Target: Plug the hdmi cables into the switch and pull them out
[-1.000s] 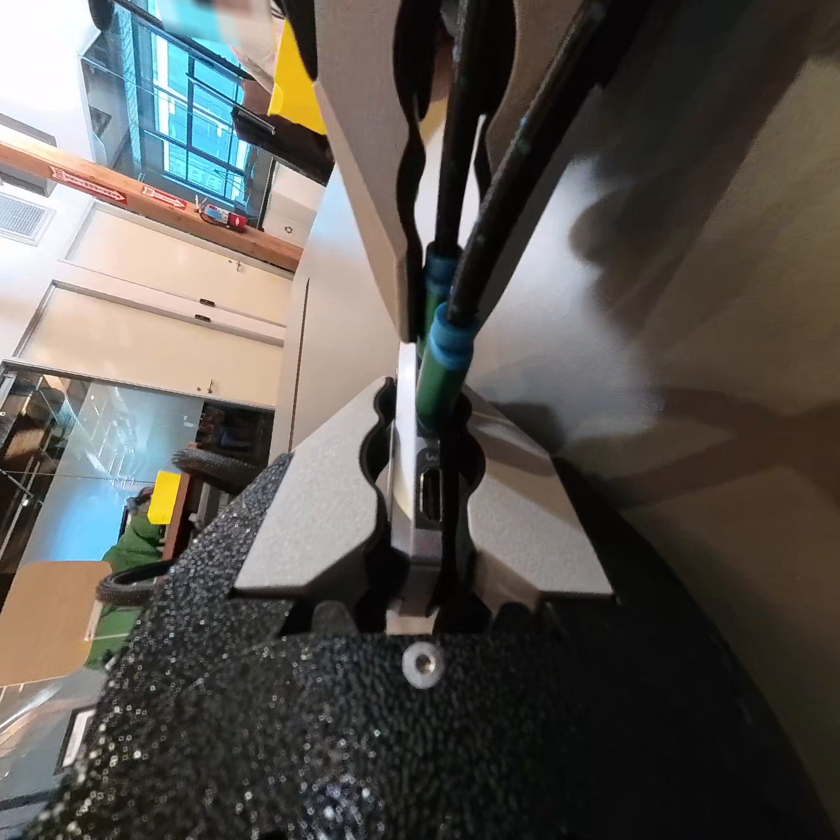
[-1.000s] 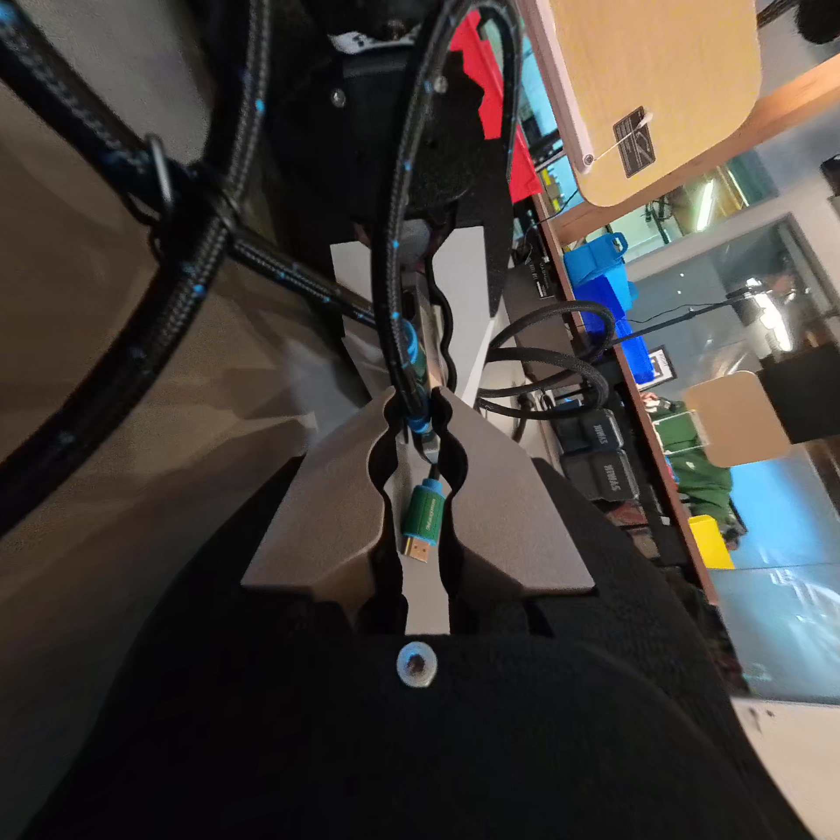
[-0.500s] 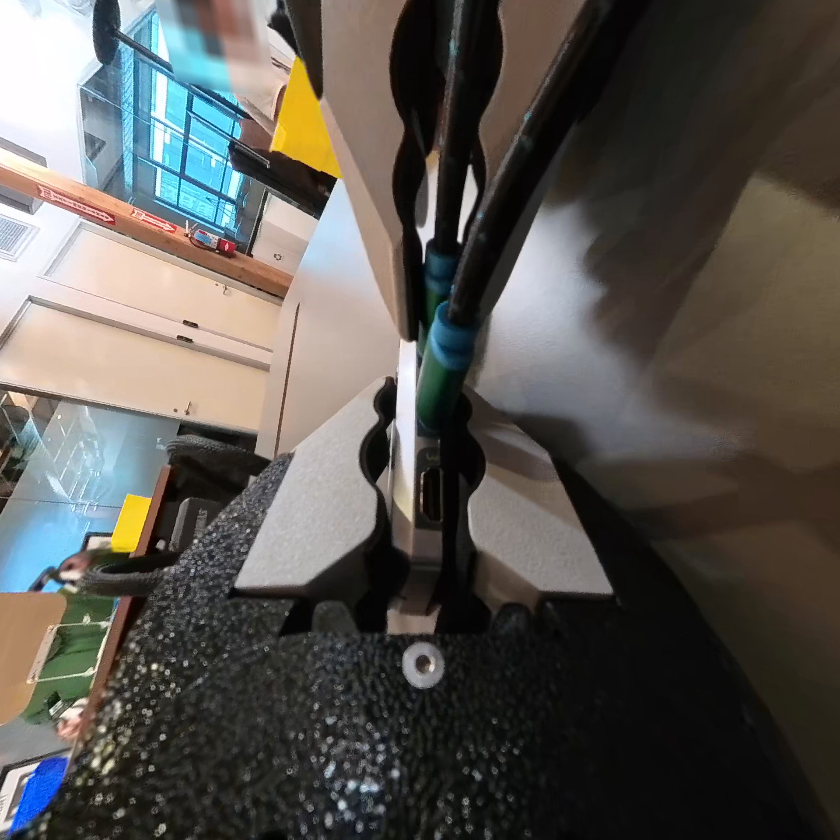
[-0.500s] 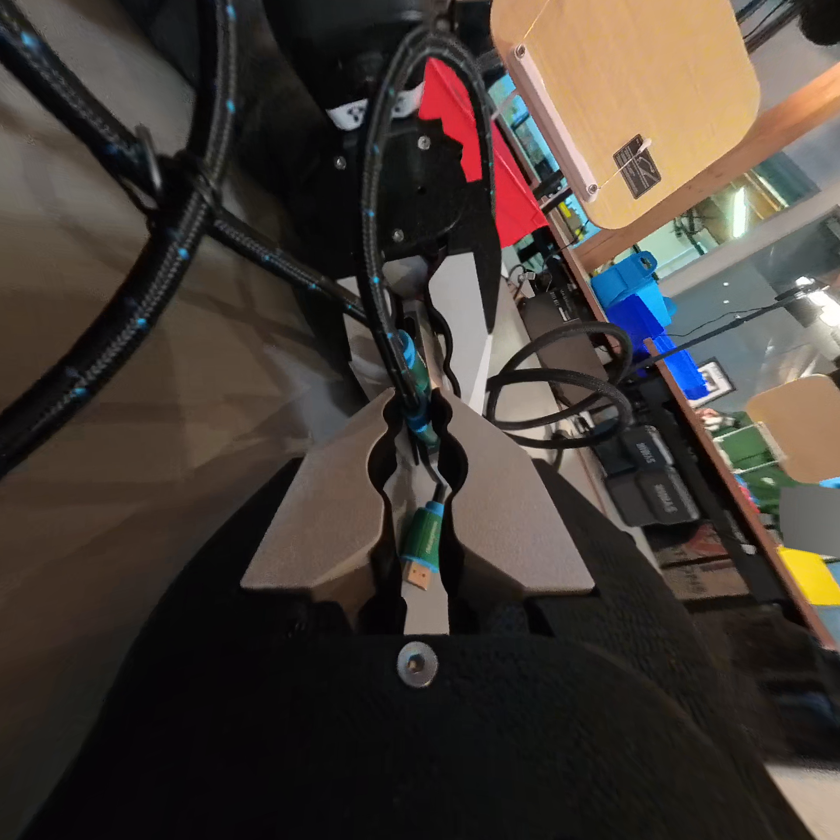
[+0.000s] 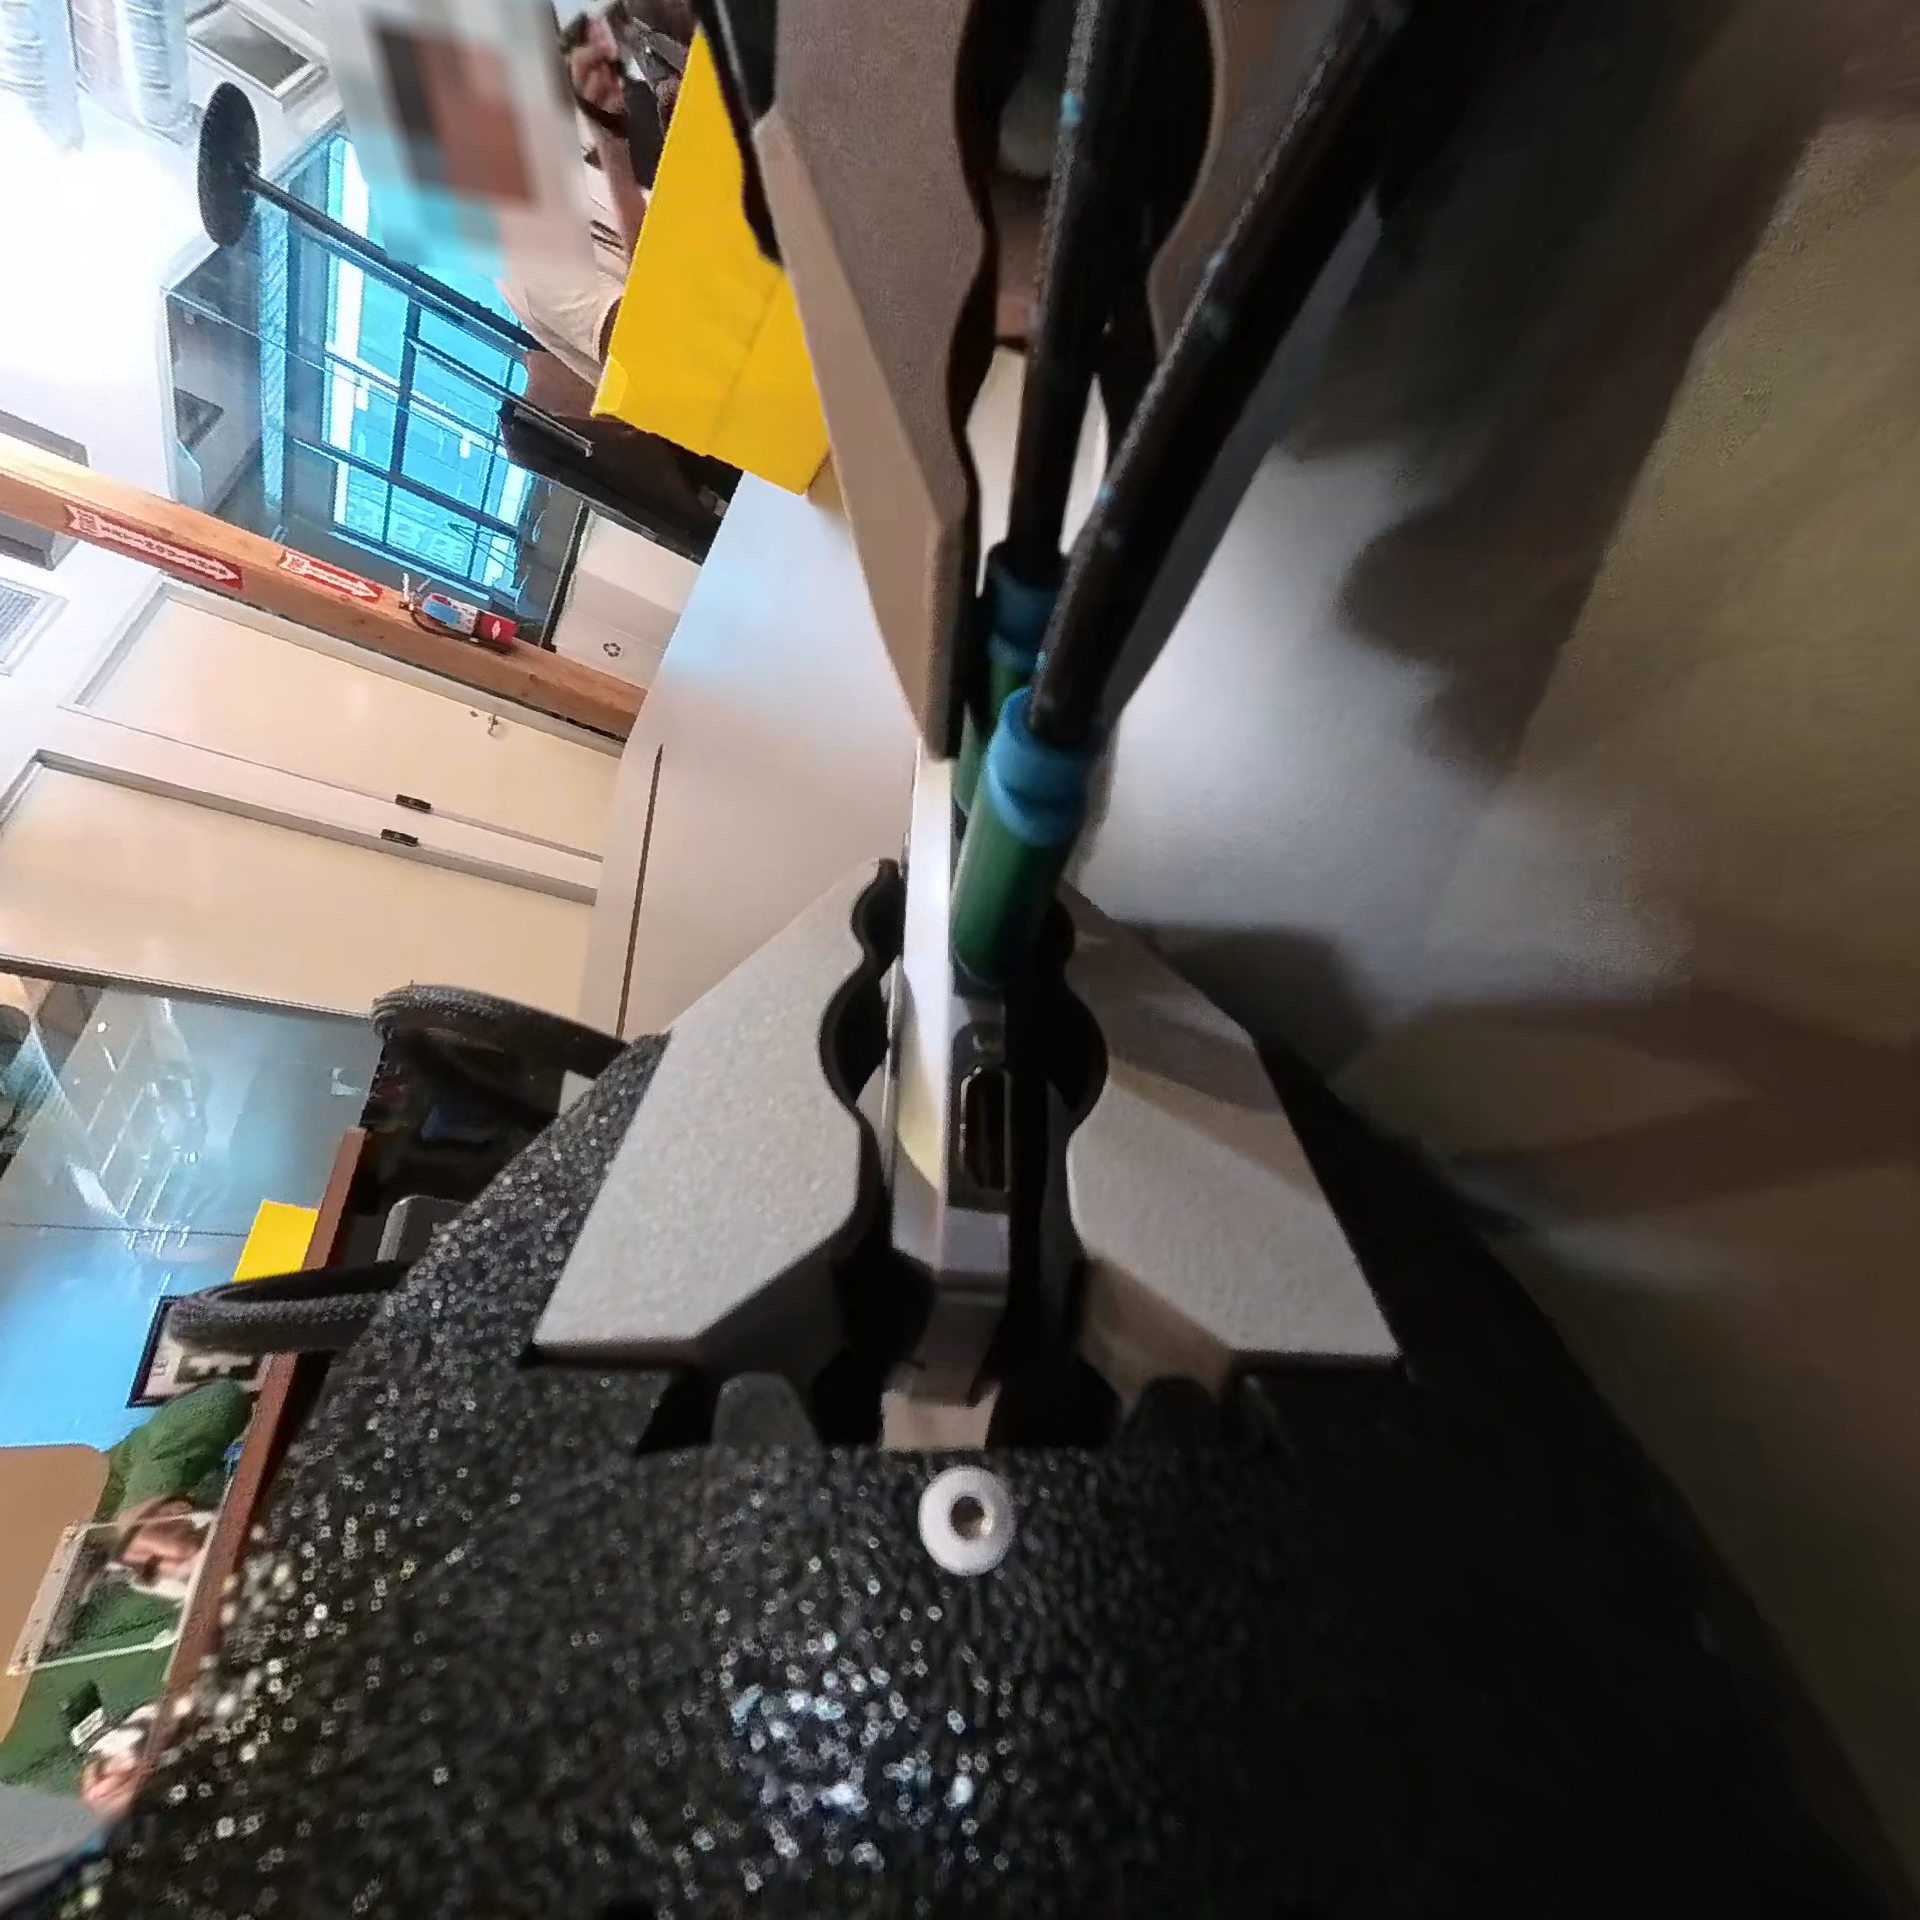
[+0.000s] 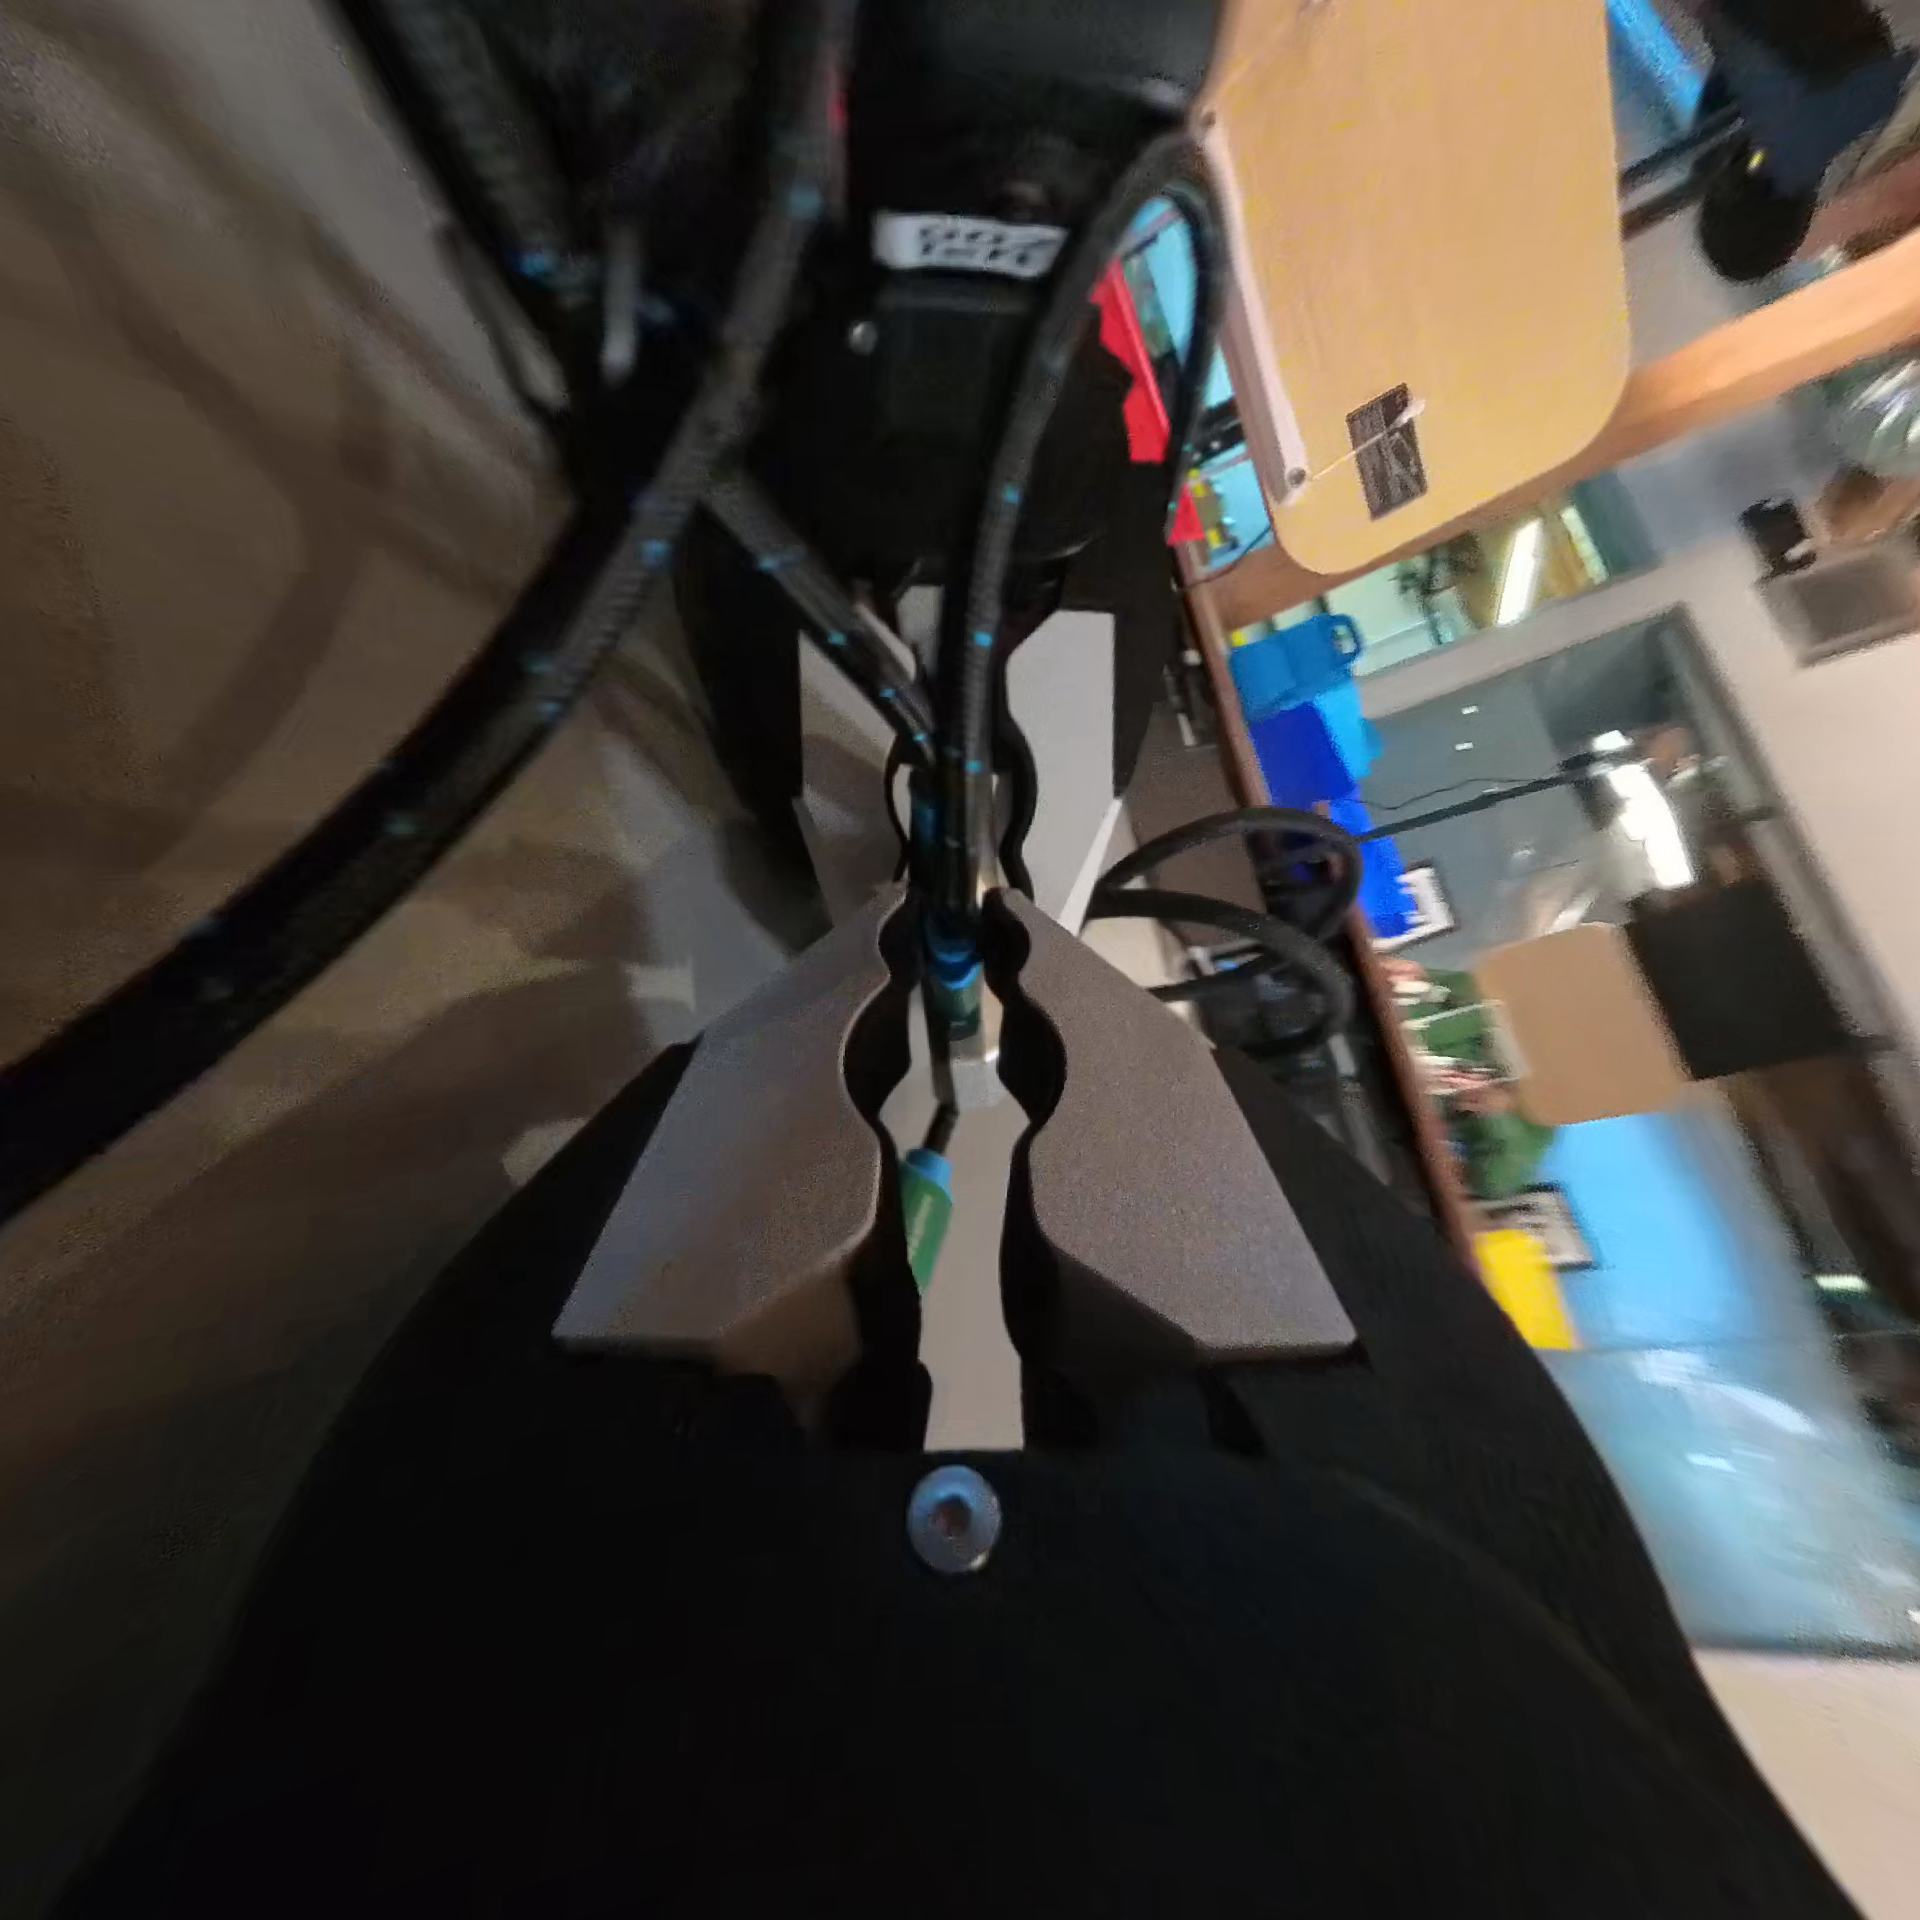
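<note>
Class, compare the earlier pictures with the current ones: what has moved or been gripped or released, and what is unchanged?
The right gripper has advanced toward the switch, so the loose green plug sits deeper between its fingers. Nothing was newly gripped or released. Unchanged: the left gripper still clamps the switch, one green plug stays inserted, and the port below stays empty.

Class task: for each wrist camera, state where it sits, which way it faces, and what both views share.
Left wrist view: on the left hand-held gripper, looking forward at the clamped silver switch; own black body below.
Right wrist view: on the right hand-held gripper, facing the left one, pinching a black cable with a loose green plug.
Shared: the switch and both grippers.
</note>
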`<action>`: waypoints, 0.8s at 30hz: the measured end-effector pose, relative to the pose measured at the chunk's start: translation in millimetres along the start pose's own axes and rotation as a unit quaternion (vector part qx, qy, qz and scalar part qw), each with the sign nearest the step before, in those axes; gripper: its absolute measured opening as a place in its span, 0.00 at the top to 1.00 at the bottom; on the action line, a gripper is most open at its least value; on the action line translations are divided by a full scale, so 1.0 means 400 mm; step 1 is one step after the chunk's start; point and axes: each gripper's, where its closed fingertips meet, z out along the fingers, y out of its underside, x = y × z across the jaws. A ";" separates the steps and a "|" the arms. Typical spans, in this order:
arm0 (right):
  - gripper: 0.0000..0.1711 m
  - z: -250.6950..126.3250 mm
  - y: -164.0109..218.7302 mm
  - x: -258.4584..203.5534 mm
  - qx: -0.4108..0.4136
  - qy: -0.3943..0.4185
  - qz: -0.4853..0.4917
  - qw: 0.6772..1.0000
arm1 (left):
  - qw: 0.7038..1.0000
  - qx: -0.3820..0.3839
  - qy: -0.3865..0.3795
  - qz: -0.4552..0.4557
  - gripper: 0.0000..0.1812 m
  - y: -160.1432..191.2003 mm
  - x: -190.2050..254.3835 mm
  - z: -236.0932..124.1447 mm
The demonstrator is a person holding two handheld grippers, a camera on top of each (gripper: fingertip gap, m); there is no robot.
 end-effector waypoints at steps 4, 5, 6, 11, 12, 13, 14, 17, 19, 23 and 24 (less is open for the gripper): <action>0.95 0.000 -0.008 0.001 0.032 -0.018 0.062 0.997 | 1.000 0.006 0.002 -0.004 0.87 -0.005 0.001 0.000; 0.95 0.001 -0.008 -0.001 0.027 -0.013 0.046 0.998 | 1.000 0.006 0.003 -0.004 0.87 -0.005 0.002 0.000; 0.95 0.004 -0.008 -0.003 0.011 0.000 0.007 1.000 | 1.000 0.007 0.003 -0.001 0.87 -0.003 0.001 -0.001; 0.95 -0.018 -0.072 -0.001 0.024 0.059 -0.092 0.994 | 0.999 -0.048 -0.023 -0.006 0.87 0.057 -0.032 0.003; 0.95 -0.017 -0.052 0.009 0.015 0.061 -0.079 0.995 | 0.998 -0.050 -0.025 -0.003 0.87 0.058 -0.033 0.004; 0.95 -0.017 -0.034 0.021 0.011 0.063 -0.056 0.996 | 0.998 -0.054 -0.028 -0.004 0.87 0.060 -0.036 0.005; 0.95 -0.017 -0.017 0.032 0.007 0.068 -0.038 0.997 | 0.998 -0.055 -0.032 -0.007 0.87 0.063 -0.040 0.006; 0.95 -0.018 0.035 0.068 -0.028 0.108 -0.046 0.993 | 0.997 -0.058 -0.042 -0.016 0.87 0.073 -0.053 0.005; 0.94 -0.024 0.061 0.090 -0.046 0.133 -0.062 0.988 | 0.996 -0.070 -0.056 -0.021 0.87 0.087 -0.067 0.005; 0.95 -0.066 0.081 0.164 -0.030 0.205 0.004 0.978 | 0.993 -0.094 -0.070 -0.012 0.87 0.109 -0.079 0.008; 0.94 -0.078 0.086 0.185 -0.027 0.224 0.025 0.974 | 0.993 -0.096 -0.070 -0.004 0.87 0.109 -0.078 0.009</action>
